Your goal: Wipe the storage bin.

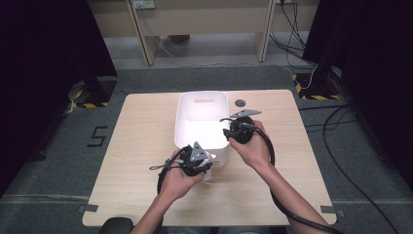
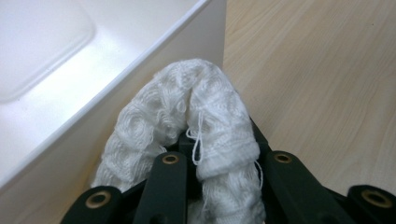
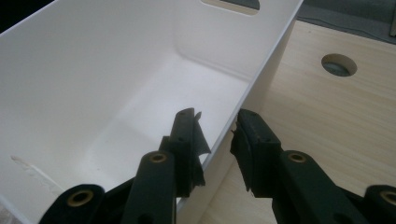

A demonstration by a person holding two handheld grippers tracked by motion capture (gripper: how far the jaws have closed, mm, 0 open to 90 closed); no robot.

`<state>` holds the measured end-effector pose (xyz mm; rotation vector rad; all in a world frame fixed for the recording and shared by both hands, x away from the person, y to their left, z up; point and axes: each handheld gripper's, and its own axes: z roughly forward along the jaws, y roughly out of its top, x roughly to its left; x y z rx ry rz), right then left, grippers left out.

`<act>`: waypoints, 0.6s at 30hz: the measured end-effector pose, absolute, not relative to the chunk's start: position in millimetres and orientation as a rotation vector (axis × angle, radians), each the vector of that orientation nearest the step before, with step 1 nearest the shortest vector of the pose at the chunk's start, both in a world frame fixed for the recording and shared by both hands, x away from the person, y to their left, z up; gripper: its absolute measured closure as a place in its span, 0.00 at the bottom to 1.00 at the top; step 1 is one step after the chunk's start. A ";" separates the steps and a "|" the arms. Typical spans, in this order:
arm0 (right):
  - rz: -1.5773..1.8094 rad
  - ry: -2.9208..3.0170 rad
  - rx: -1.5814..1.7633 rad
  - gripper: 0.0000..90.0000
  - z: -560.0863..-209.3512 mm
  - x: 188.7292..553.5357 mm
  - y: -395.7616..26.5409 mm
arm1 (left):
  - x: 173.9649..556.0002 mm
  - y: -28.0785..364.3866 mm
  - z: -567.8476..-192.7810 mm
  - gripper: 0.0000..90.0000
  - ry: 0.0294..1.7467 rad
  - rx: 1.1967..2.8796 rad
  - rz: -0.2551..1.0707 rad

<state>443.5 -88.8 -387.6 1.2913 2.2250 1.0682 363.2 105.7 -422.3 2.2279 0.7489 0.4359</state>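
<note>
A white knitted cloth point(image 2: 196, 107) bulges out between the jaws of my left gripper point(image 2: 219, 144), which is shut on it. In the high view that left gripper point(image 1: 208, 165) hovers with the cloth point(image 1: 210, 170) at the near right corner of a white plastic bin point(image 1: 202, 95), just outside its wall point(image 2: 116, 98). My right gripper point(image 3: 217, 135) straddles the bin's right wall point(image 3: 261, 60), one jaw inside and one outside, closed on the rim. From above, the right gripper point(image 1: 228, 134) sits at the bin's right edge. Nothing lies on the part of the bin's floor point(image 3: 154, 121) that shows.
The bin stands mid-table on a light wooden table point(image 1: 141, 161). A round cable hole point(image 1: 240, 103) lies right of the bin's far corner. Black cables trail from both grippers toward the near edge. Bare wood spreads left and right of the bin.
</note>
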 end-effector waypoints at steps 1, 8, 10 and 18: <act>1.068 2.226 1.290 0.77 -387.6 443.3 -88.8 | 363.1 105.7 -422.1 0.85 0.751 2.228 0.436; 1.069 2.232 1.283 0.77 -387.5 443.5 -88.4 | 361.7 105.9 -416.4 0.85 0.751 2.223 0.440; 1.069 2.232 1.284 0.77 -387.5 443.5 -88.5 | 361.4 105.9 -415.1 0.85 0.750 2.217 0.441; 1.070 2.232 1.288 0.77 -387.2 443.5 -88.2 | 361.5 105.6 -409.8 0.85 0.758 2.210 0.434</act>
